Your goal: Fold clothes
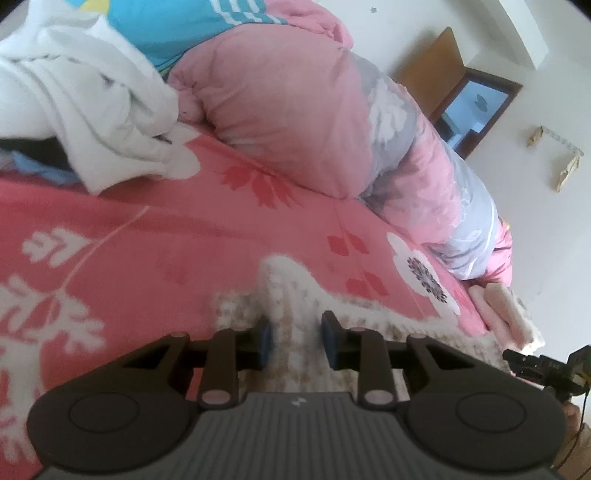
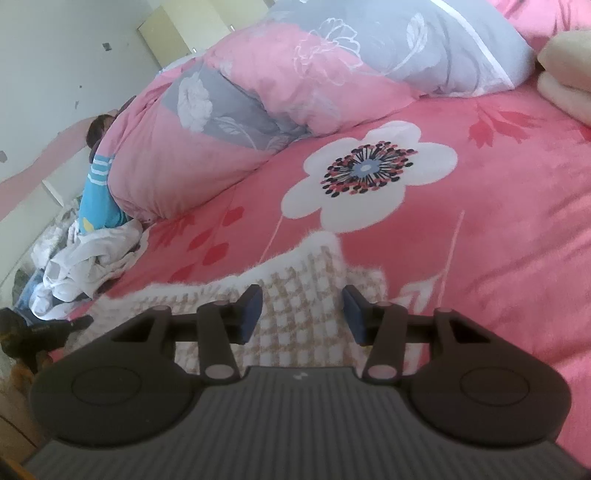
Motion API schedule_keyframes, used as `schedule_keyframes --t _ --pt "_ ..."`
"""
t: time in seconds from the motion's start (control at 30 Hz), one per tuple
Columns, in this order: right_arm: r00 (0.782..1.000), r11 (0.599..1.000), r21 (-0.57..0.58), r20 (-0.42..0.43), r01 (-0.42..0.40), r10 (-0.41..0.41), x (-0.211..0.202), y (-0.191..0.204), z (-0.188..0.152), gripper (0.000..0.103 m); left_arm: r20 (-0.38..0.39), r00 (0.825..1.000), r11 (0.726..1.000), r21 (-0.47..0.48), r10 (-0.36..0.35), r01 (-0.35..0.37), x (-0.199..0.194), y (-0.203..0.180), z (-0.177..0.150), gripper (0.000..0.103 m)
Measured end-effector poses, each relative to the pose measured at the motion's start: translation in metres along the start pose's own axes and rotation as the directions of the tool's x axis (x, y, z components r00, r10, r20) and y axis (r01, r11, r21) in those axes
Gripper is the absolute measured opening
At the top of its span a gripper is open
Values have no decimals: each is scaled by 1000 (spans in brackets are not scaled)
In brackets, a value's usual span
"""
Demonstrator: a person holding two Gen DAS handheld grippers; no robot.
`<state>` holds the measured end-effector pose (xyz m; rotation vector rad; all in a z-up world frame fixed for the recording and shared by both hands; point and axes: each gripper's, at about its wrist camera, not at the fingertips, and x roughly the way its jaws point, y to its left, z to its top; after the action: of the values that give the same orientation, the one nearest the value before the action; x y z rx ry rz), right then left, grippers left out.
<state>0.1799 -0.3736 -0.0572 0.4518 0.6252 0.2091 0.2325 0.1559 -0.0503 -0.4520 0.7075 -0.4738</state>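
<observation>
2 grippers sit over the same checked beige-and-white garment (image 2: pixel 303 280), which lies flat on the pink flowered bedspread (image 2: pixel 480 221) near its front edge. Your left gripper (image 1: pixel 295 338) has its jaws parted, with a raised fold of that garment (image 1: pixel 284 291) standing between the blue pads; they do not look pressed on it, though the view is blurred. Your right gripper (image 2: pixel 303 314) is spread wider, its pads on either side of the cloth and gripping nothing. Beyond, a rolled pink and grey quilt (image 2: pixel 258 92) crosses the bed. To your left, a crumpled white garment (image 1: pixel 92 110) lies in a heap beside a blue striped one (image 1: pixel 166 22). Folded cream cloth (image 2: pixel 565 77) rests at your right.
</observation>
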Motion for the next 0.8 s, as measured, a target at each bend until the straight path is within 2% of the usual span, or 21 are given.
schedule_keyframes --t 0.13,0.17,0.2,0.23,0.3,0.47,0.57,0.8 --pt "1000 1000 -10 -2 -2 2 7 0 3 48 -4 1000 999 46 18 -18 6 -8 3 15" --pt "1000 1000 -14 -4 -4 4 9 1 3 45 1 1000 998 57 28 -28 5 -10 3 15" --pt "1000 1000 -27 -6 -5 5 9 3 3 33 7 999 997 67 38 -38 5 -11 2 13" --pt "1000 999 -51 -1 9 -9 9 6 2 14 19 999 996 81 47 -49 3 -14 1 12" --pt "999 996 -78 21 52 -51 7 9 0 7 45 997 993 101 55 -60 -2 -19 2 11" --pt "991 997 -54 124 62 -55 -10 9 4 5 94 995 993 107 37 -47 -8 -25 12 11" --pt "990 997 -27 126 73 -69 -7 1 6 5 73 996 996 77 45 -50 1 -22 17 11" --pt "981 998 -26 188 62 -56 -15 2 11 5 129 991 997 76 15 -25 -7 -27 26 11"
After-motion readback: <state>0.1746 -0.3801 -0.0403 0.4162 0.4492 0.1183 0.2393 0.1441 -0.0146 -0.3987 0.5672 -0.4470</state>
